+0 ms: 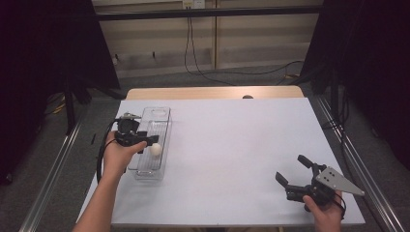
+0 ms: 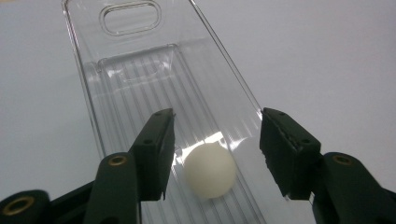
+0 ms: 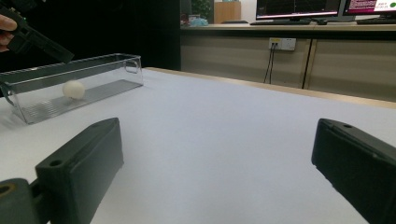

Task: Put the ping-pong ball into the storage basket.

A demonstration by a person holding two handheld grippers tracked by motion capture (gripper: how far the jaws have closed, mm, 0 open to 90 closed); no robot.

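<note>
A white ball (image 2: pixel 208 170) is being shown resting on the ribbed floor of a clear plastic bin (image 1: pixel 162 112), a long narrow container lying on the left part of the white table (image 1: pixel 232 145), with its length running from near to far. In the high view the ball (image 1: pixel 155 150) is seen in the near half of the bin.

The left gripper (image 1: pixel 145 140) is being held over the bin's near half by a hand (image 1: pixel 117 155) entering from the near left. In the left gripper view its jaws are being kept apart on either side of the ball, with a visible gap between each pad and the ball; the ball is released and lying free on the bin (image 2: pixel 140 88) floor.

The right gripper (image 1: pixel 293 170) is being held at the near right of the table, well apart from the bin, by the other hand (image 1: pixel 325 212). Its jaws are being kept wide apart with nothing between them. In the right gripper view the bin (image 3: pixel 107 63) and ball (image 3: pixel 74 89) are being seen far off at the left.
</note>
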